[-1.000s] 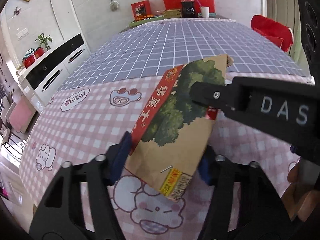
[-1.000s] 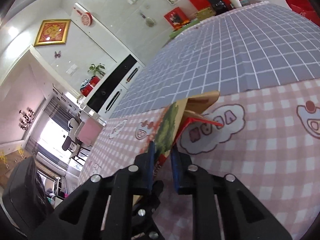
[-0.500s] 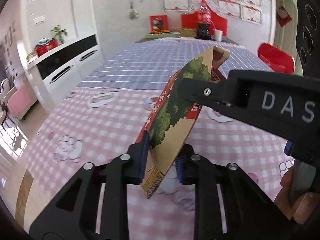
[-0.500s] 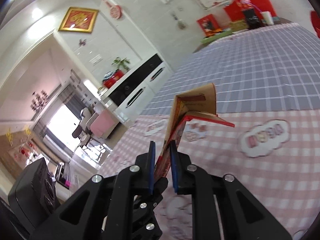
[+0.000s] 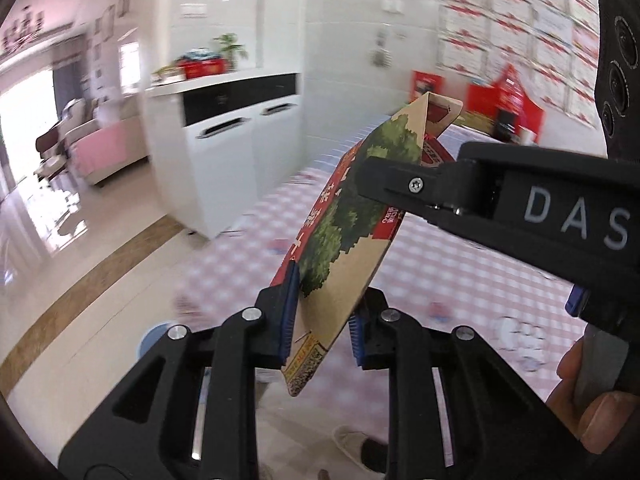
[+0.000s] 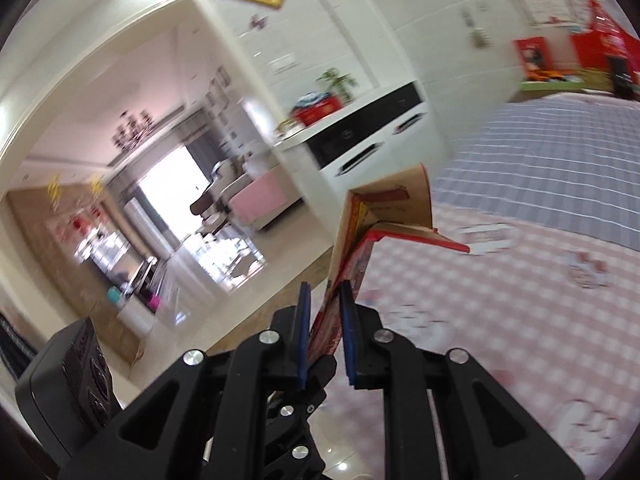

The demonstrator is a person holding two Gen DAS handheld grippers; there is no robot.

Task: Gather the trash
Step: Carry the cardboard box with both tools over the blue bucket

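A flattened cardboard box, brown with a green tree print and red edge, is held in the air off the table's edge. My left gripper is shut on its lower end. My right gripper grips the same box edge-on, jaws close around it; its fingers cross the left wrist view from the right.
The table with pink checked cloth and grey-blue checked cloth lies to the right. A white cabinet stands behind. Tiled floor is below left, with a blue round object and a slippered foot.
Both grippers have lifted the box off the table and swung it left, past the table's edge toward the floor. The view is motion-blurred.
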